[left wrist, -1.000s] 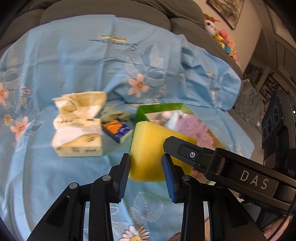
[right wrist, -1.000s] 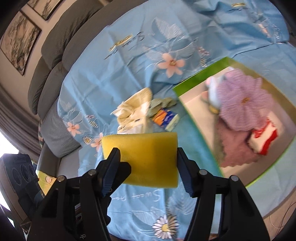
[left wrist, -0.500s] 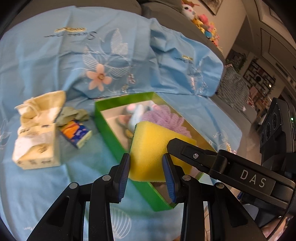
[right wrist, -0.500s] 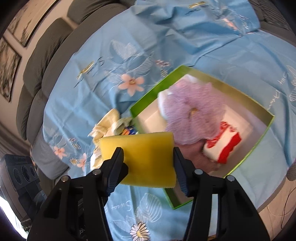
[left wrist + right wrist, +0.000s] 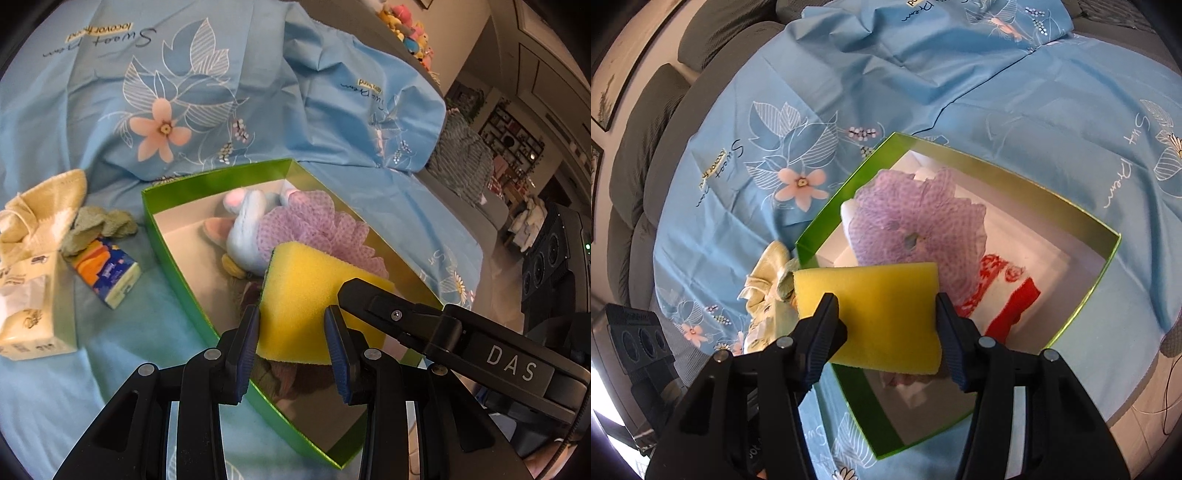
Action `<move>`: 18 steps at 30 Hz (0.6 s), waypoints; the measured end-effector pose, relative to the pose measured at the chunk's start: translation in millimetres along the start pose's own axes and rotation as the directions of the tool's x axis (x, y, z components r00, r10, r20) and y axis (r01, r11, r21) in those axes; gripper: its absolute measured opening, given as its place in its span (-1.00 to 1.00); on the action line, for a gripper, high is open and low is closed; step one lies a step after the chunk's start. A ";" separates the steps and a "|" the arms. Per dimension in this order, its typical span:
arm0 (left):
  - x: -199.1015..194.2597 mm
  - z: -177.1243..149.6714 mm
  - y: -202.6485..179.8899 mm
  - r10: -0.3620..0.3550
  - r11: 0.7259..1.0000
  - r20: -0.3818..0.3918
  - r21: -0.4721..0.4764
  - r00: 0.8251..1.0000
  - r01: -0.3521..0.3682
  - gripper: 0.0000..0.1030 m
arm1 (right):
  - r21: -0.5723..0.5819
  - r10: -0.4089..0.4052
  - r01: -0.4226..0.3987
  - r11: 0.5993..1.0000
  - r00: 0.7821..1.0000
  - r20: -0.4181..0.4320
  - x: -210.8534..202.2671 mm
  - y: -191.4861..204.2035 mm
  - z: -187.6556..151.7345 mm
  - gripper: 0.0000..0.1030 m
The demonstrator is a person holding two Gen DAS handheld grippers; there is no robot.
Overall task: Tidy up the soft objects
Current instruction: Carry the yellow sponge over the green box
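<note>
A yellow sponge (image 5: 882,310) is clamped between the fingers of my right gripper (image 5: 886,325) and hangs above the near end of the green box (image 5: 1082,291). In the left wrist view the same sponge (image 5: 299,295) sits in front of my left gripper (image 5: 291,343), whose blue pads stand apart on either side of it; I cannot tell whether they touch it. The right gripper's black body (image 5: 461,347) crosses from the right. The box (image 5: 177,243) holds a purple mesh puff (image 5: 317,225), a pale blue plush toy (image 5: 243,229) and a red-and-white cloth (image 5: 1004,295).
On the blue flowered sheet (image 5: 221,92) left of the box lie a tissue pack (image 5: 33,306), a beige cloth (image 5: 40,206), a green rag (image 5: 99,225) and a small blue-and-orange packet (image 5: 110,273). Grey sofa cushions (image 5: 653,122) lie behind. Room furniture stands at right.
Both grippers have moved right, from over the sheet beside the tissue pack to over the green box, with the yellow sponge still held in the right gripper.
</note>
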State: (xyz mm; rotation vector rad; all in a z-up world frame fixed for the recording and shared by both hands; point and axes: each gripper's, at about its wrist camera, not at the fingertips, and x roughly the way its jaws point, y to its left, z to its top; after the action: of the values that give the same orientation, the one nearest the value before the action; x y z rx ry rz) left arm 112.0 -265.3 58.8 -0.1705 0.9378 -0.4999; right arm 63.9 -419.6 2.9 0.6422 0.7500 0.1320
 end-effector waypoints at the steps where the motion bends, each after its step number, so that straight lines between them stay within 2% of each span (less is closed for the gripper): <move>1: 3.0 0.4 -0.1 -0.001 1.000 -0.008 -0.001 1.000 0.001 -0.29 | 0.004 -0.004 0.004 1.000 1.000 -0.002 1.8 -1.6 1.3 0.01; 4: 6.9 1.7 -2.8 0.007 1.000 -0.016 0.011 1.000 -0.007 -0.29 | 0.014 -0.020 0.020 1.000 1.000 -0.011 7.2 -7.6 4.8 0.01; 8: -0.1 13.3 2.6 0.005 1.000 0.026 -0.010 1.000 -0.005 -0.29 | 0.010 -0.010 0.010 1.000 1.000 -0.010 8.2 -6.6 13.1 0.01; 11: -1.3 25.0 11.4 0.004 0.999 0.040 -0.043 0.999 -0.002 -0.30 | -0.023 0.017 -0.017 1.000 1.000 -0.006 9.1 5.3 25.3 0.01; 15: 1.3 41.8 19.4 0.057 0.998 0.057 -0.043 0.997 -0.054 -0.29 | -0.069 0.023 -0.023 0.997 1.000 -0.003 18.2 24.0 42.7 0.02; 18: 5.0 52.1 27.4 0.057 0.996 0.063 -0.067 0.996 -0.053 -0.29 | -0.097 0.024 -0.026 0.995 1.000 -0.018 29.3 34.3 52.2 0.02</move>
State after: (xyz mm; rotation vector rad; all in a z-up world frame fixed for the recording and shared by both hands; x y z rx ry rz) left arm 165.6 -247.5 76.1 -0.2179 0.8937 -0.4114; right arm 124.2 -408.2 34.5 0.5584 0.7474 0.1963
